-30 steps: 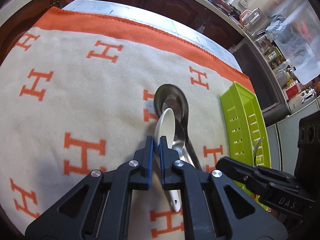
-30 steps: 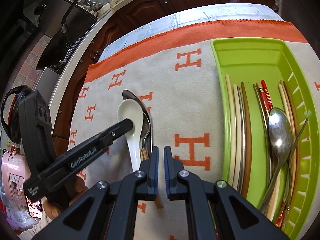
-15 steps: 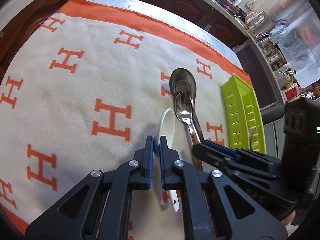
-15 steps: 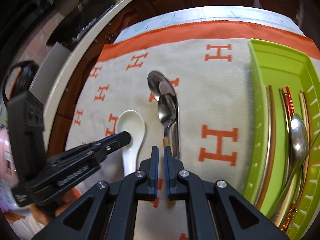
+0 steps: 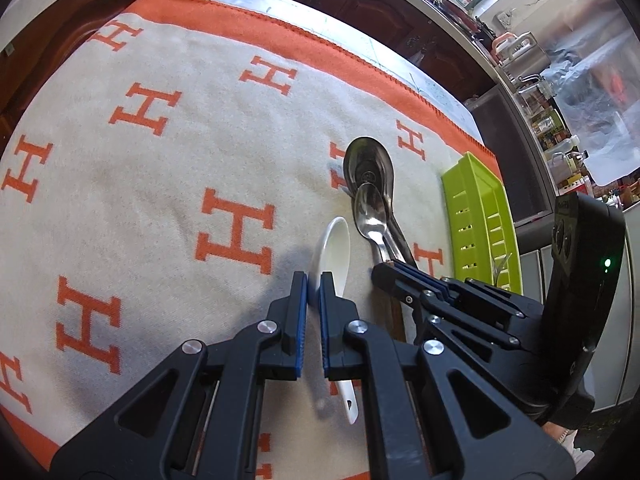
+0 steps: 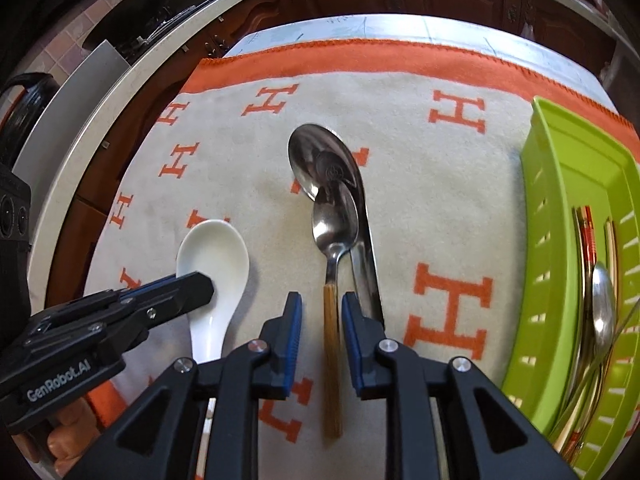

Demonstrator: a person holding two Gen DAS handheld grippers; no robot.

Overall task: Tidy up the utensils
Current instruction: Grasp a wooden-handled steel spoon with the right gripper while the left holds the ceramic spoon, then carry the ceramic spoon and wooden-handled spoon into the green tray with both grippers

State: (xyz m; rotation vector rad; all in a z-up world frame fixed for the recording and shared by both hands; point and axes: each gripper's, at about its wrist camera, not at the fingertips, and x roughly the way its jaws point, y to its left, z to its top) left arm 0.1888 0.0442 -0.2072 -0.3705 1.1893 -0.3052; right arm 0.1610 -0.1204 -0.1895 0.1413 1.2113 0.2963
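Note:
A white ceramic spoon (image 6: 214, 248) lies on the H-patterned cloth, left of two metal spoons. The large metal spoon (image 6: 324, 160) lies partly under a smaller spoon (image 6: 334, 220) with a wooden handle (image 6: 332, 340). My right gripper (image 6: 318, 304) straddles that handle; its jaws are opening and the pads stand clear of the wood. My left gripper (image 5: 314, 280) is shut with nothing in it, its tip (image 6: 200, 286) over the white spoon's bowl (image 5: 334, 248). The right gripper (image 5: 386, 272) sits close beside the left one.
A green slotted tray (image 6: 560, 176) at the right edge of the cloth holds several chopsticks and a metal spoon (image 6: 604, 308). Dark wooden cabinets and a counter edge run behind the table. The cloth's left half (image 5: 140, 200) is bare.
The white spoon, which overlapped the metal spoons, now lies apart to their left. My right gripper has come over the wooden handle and its jaws have spread.

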